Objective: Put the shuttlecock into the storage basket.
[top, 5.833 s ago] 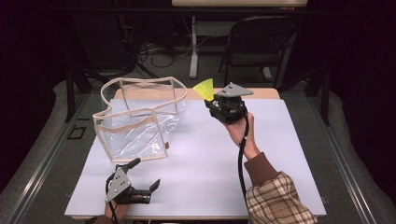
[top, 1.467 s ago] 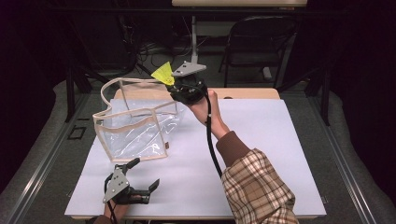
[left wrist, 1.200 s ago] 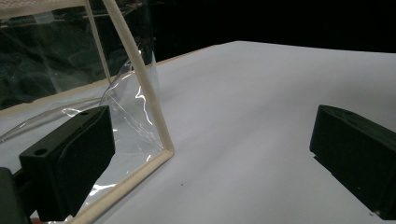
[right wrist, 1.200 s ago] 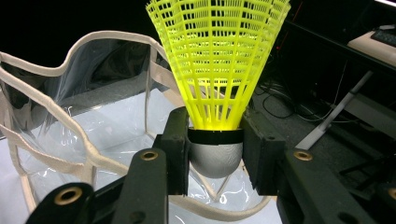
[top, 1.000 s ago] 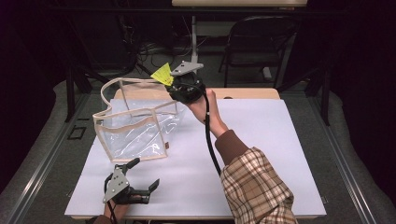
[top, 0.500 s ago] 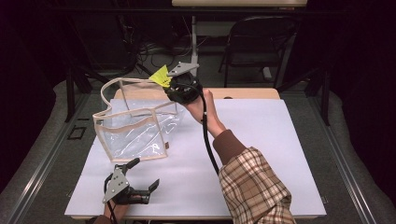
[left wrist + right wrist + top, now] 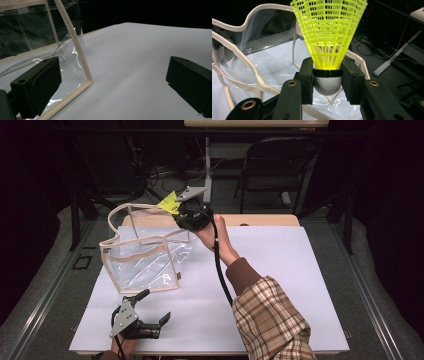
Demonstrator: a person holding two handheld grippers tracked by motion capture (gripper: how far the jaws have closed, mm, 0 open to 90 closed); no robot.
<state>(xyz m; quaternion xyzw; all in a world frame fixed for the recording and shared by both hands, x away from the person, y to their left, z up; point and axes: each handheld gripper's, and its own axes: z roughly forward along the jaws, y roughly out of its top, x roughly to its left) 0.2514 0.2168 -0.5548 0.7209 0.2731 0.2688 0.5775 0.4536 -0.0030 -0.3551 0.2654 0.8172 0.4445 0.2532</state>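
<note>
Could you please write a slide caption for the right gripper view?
Right gripper clamps a yellow shuttlecock by its white base above the open clear bag.

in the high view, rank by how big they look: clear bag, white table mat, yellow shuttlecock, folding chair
1. white table mat
2. clear bag
3. folding chair, though it stands farther from the camera, so its real size against the bag is unsure
4. yellow shuttlecock
</note>
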